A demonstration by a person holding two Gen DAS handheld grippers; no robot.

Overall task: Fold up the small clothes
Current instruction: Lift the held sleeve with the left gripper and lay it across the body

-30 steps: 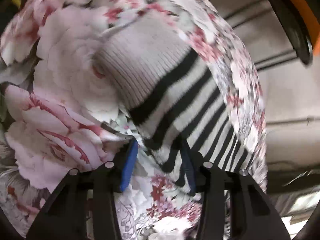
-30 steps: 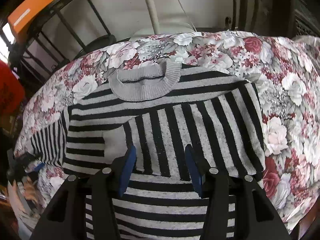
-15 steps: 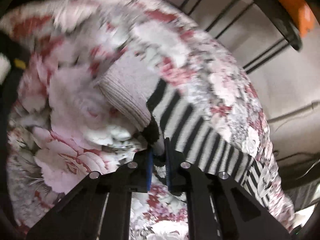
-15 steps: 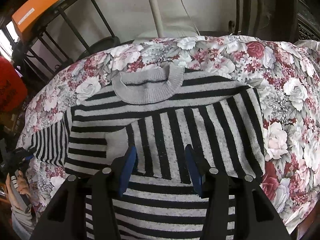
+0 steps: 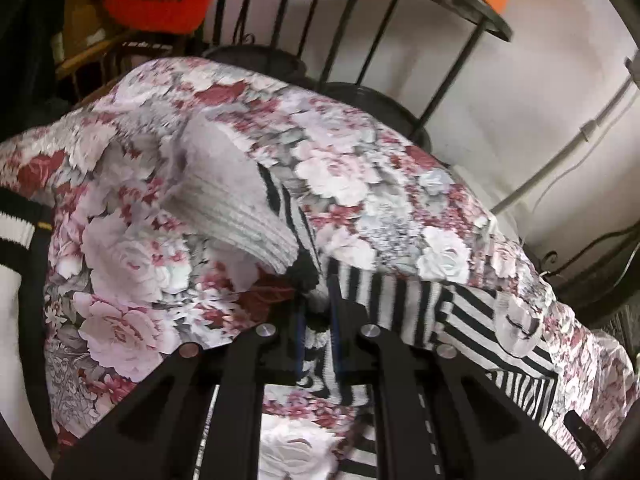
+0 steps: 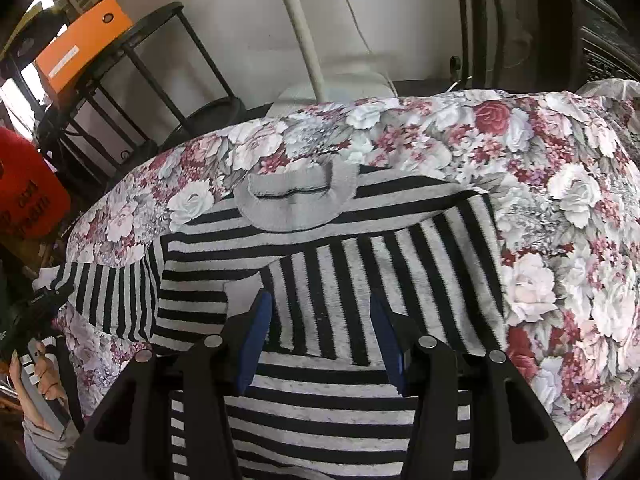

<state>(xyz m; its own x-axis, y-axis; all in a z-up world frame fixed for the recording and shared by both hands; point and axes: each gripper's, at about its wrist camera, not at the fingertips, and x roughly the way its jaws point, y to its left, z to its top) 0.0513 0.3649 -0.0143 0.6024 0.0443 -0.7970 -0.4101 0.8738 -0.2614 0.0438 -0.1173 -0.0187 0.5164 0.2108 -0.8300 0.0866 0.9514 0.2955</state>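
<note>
A grey and black striped sweater (image 6: 320,248) lies flat on a floral cloth (image 6: 540,184), its grey collar (image 6: 296,200) at the far side. Its right sleeve (image 6: 380,272) is folded across the chest. Its left sleeve (image 6: 108,296) stretches out to the left edge. My left gripper (image 5: 318,320) is shut on that sleeve (image 5: 384,300) near the grey ribbed cuff (image 5: 232,200) and lifts it off the cloth. My right gripper (image 6: 320,312) is open and empty, hovering above the folded right sleeve.
A black metal rack (image 6: 160,68) with an orange box (image 6: 80,52) stands behind the table on the left. A white pole (image 6: 300,32) and a chair back (image 6: 480,20) stand behind it. A red object (image 6: 24,188) is at the far left.
My left gripper has shut on the left sleeve by its cuff and raised it. The right gripper stayed open and barely moved.
</note>
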